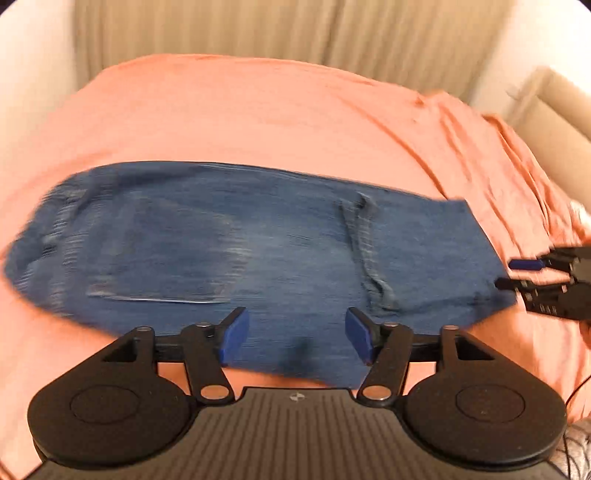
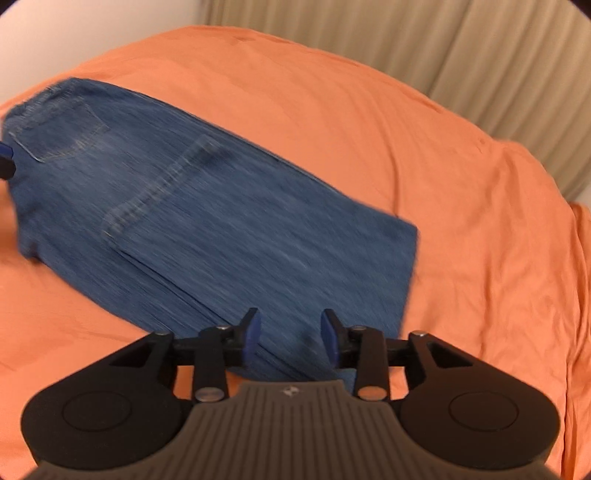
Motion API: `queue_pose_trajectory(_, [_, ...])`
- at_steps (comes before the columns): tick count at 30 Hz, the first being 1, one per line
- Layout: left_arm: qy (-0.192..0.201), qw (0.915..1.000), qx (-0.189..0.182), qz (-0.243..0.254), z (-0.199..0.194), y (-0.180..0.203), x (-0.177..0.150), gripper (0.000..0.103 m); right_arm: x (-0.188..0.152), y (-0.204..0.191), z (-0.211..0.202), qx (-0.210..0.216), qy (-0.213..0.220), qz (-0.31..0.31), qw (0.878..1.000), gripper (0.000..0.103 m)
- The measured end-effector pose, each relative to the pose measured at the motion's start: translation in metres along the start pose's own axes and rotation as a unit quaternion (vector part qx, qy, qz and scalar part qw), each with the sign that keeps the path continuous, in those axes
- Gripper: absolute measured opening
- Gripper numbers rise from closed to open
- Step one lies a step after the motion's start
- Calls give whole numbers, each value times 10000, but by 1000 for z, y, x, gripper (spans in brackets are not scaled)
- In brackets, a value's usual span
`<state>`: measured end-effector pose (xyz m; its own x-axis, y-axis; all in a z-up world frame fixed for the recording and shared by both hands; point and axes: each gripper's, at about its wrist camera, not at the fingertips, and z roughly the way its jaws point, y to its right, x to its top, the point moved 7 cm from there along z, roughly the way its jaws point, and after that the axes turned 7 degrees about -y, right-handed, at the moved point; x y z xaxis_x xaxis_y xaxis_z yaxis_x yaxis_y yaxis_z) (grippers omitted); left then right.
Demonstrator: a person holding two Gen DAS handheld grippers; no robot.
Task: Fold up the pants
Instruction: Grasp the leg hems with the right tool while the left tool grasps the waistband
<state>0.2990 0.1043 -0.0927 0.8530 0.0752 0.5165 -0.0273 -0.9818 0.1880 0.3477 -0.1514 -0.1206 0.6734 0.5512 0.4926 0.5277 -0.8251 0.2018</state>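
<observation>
Blue denim pants [image 1: 240, 251] lie folded in a long flat stack on the orange bed sheet [image 1: 240, 118]. In the right wrist view the pants [image 2: 207, 221] run from the waistband and back pocket at far left to a straight folded edge at right. My left gripper [image 1: 297, 338] is open and empty, just above the near edge of the pants. My right gripper [image 2: 290, 338] is open and empty over the near end of the pants. It also shows in the left wrist view [image 1: 517, 275] at the pants' right edge.
The orange sheet [image 2: 424, 166] covers the whole bed, with wrinkles toward the right. Beige curtains [image 1: 295, 33] hang behind the bed. A beige headboard or furniture edge [image 1: 554, 107] stands at the far right.
</observation>
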Motion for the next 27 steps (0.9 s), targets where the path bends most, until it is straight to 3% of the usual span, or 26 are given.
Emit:
queue_pose_trajectory(4, [358, 9969, 12, -701, -34, -70, 4, 77, 27, -30, -5, 57, 155, -491, 9987, 42])
queue_pose_trajectory(7, [579, 9881, 67, -1425, -51, -123, 0, 79, 45, -50, -3, 100, 223, -958, 9951, 42])
queue_pose_trajectory(11, [838, 9698, 47, -2289, -55, -180, -13, 85, 66, -71, 6, 107, 221, -1459, 9890, 44])
queue_pose_trajectory(15, [1011, 9468, -198, -3049, -40, -220, -26, 85, 84, -85, 22, 136, 201, -1844, 9826, 44])
queue_pose_trajectory(22, [1065, 9100, -701, -3945, 10, -258, -32, 86, 116, -104, 59, 149, 62, -2143, 9766, 43])
queue_pose_trajectory(24, [1043, 9062, -799, -4020, 24, -262, -29, 86, 123, -109, 72, 179, -18, -2202, 9753, 42])
queue_pose_trajectory(27, [1058, 9104, -831, -3911, 39, -266, -21, 86, 130, -113, 92, 245, -181, -2211, 9748, 42])
